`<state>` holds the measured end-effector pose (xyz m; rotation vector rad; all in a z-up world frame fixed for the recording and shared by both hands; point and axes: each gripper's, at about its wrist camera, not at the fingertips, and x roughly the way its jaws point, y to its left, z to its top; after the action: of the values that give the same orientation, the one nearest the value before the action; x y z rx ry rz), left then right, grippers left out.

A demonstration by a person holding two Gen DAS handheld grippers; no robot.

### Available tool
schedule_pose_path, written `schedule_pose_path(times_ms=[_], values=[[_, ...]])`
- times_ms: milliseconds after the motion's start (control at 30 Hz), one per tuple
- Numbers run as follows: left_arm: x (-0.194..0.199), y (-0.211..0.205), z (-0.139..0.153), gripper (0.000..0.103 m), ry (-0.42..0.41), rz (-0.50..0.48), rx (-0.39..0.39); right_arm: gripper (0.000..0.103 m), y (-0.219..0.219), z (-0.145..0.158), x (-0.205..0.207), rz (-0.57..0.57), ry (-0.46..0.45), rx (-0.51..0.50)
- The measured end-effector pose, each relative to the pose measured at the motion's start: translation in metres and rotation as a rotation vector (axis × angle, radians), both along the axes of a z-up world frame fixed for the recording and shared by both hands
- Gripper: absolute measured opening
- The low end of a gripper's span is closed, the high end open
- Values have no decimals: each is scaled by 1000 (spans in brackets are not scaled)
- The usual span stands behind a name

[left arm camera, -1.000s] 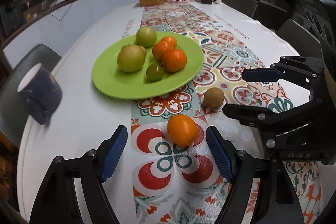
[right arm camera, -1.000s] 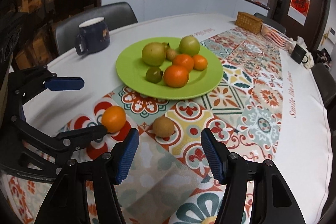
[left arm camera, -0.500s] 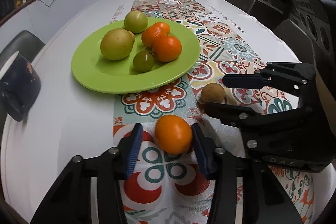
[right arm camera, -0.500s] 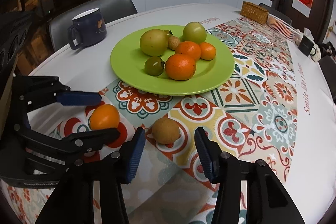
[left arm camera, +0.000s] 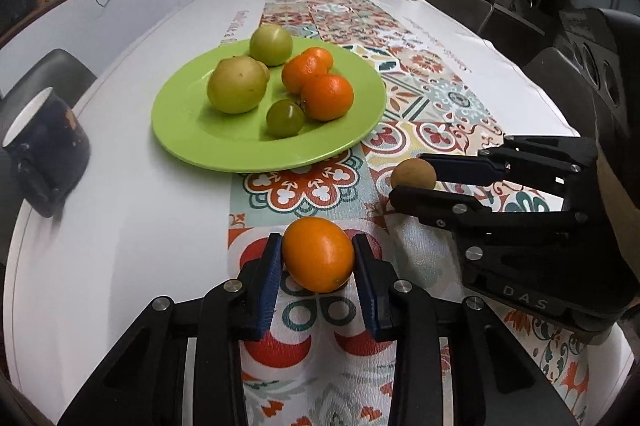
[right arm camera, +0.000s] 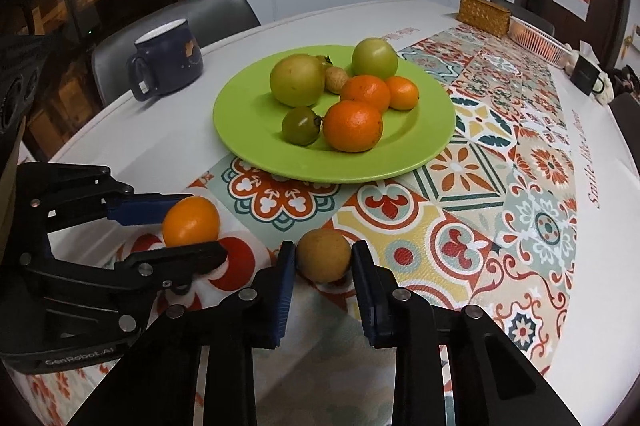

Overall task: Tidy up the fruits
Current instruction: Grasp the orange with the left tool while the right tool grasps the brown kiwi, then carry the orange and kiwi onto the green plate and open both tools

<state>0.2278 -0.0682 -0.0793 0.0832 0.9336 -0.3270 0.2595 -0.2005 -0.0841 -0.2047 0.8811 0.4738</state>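
Two loose fruits on the patterned runner, rest piled on green plate.

Orange [left arm camera: 318,260] sits on the runner [left arm camera: 436,94] at the near end of the table, pinched between blue pads; brown round fruit [right arm camera: 324,255] just beside it on a yellow tile, also between pads. Green plate [right arm camera: 248,114] straddles the runner's edge toward table centre, holding a big yellow-green fruit [right arm camera: 297,79], green apple [right arm camera: 375,58], three oranges [right arm camera: 353,125], a small dark-green fruit [right arm camera: 301,125] and a small tan one [right arm camera: 336,79], all clustered and touching.
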Motion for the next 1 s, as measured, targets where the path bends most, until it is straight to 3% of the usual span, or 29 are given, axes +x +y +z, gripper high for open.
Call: schedule_pose_path(times_ms=[600,1000], values=[[-28,16,48,34,-84,78,30,30,1,53,-42,-60,-106,78],[-12,18,87,34,-186,64,53,30,0,85,-30,-120,-173,122]])
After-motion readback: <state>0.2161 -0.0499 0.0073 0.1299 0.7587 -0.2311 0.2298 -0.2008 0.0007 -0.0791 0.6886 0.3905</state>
